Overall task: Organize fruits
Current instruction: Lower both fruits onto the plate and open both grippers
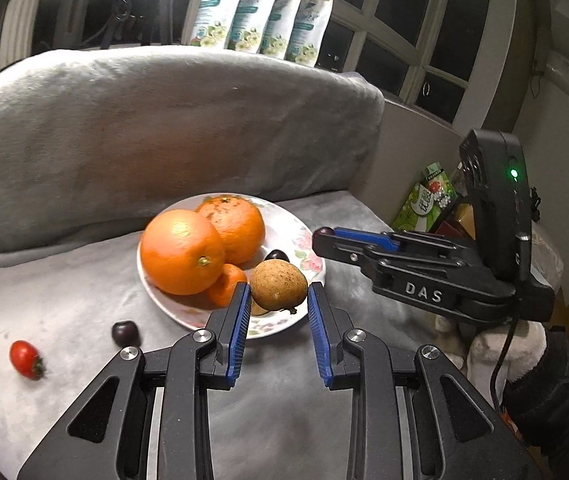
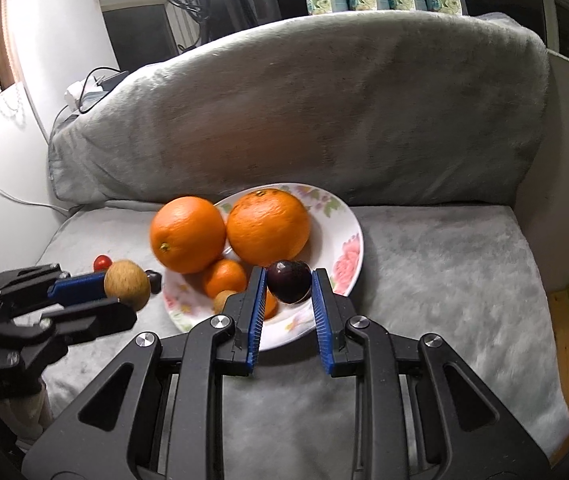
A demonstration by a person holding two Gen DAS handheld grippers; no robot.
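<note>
A floral white plate on the grey cushion holds two big oranges, a small mandarin and a dark cherry. My left gripper is shut on a brown longan over the plate's near rim. My right gripper is shut on a dark cherry above the plate. A cherry and a cherry tomato lie on the cushion left of the plate.
A big grey pillow stands behind the plate. Tissue packs line the window sill. A green packet and boxes sit right of the cushion. Cables and a power strip lie at the left.
</note>
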